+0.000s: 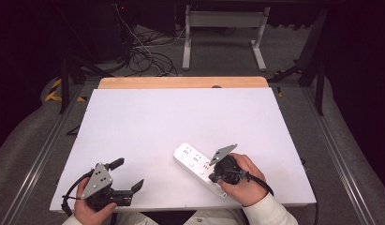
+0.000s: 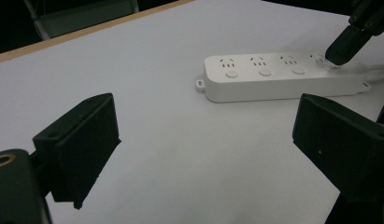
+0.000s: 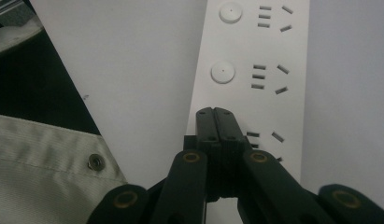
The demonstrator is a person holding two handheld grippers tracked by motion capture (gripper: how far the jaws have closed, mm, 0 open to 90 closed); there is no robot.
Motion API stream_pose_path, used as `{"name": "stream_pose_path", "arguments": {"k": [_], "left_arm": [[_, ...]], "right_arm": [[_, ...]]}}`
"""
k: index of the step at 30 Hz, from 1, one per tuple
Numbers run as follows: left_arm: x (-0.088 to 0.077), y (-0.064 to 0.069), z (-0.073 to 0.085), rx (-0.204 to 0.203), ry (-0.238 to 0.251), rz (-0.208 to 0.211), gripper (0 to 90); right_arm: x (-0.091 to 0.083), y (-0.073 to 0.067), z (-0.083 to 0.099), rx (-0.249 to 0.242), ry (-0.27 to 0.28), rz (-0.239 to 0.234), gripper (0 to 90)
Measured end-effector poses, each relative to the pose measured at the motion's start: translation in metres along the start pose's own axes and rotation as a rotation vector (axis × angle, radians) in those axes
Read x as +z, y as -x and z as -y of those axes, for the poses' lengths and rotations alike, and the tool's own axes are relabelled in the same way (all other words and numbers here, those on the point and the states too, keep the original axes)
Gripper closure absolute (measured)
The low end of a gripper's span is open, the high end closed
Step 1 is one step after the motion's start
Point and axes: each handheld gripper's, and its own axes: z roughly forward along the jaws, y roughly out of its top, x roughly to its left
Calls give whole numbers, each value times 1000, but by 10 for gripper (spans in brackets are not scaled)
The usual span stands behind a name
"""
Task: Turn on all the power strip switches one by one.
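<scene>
Power strip (image 1: 199, 168) lay on the white counter (image 1: 148, 126), near edge, right of centre, angled from far-left to near-right. Right gripper (image 3: 214, 114) had its jaws shut, empty, tips down on the strip's top, apparently on or at a switch button beside the third outlet; exact contact hidden by the tips. Left gripper (image 1: 127, 174) rested at the near-left, jaws wide open, holding nothing, well apart from the strip.

Risks, as judged: strip not held down, so an off-centre push could slide or pivot it toward the near edge; tips could slip off the button onto the outlet slots (image 3: 277, 136).

Surroundings: counter otherwise bare; cables and a table frame (image 1: 223, 33) on the floor beyond. Nothing blocked access.
</scene>
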Motion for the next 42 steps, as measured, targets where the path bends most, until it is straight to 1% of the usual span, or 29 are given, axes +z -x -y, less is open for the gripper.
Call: {"name": "stream_pose_path", "arguments": {"k": [5, 11, 15, 26, 33, 37, 42], "left_arm": [[0, 0, 0, 1, -2, 0, 75], [0, 0, 0, -1, -2, 0, 76], [0, 0, 0, 2, -1, -1, 76], [-1, 0, 0, 0, -1, -1, 78], [-1, 0, 0, 0, 0, -1, 78], [-1, 1, 0, -1, 1, 0, 79], [-1, 0, 0, 2, 1, 0, 78]], "right_arm": [[4, -1, -2, 7, -10, 11, 900], [5, -2, -3, -1, -21, 16, 900], [5, -3, -4, -2, -28, 29, 900], [7, -6, -4, 12, -43, 49, 900], [8, -6, -5, 12, -50, 46, 900], [9, -7, -4, 7, -53, 62, 900], [9, -6, -4, 18, -50, 52, 900]]}}
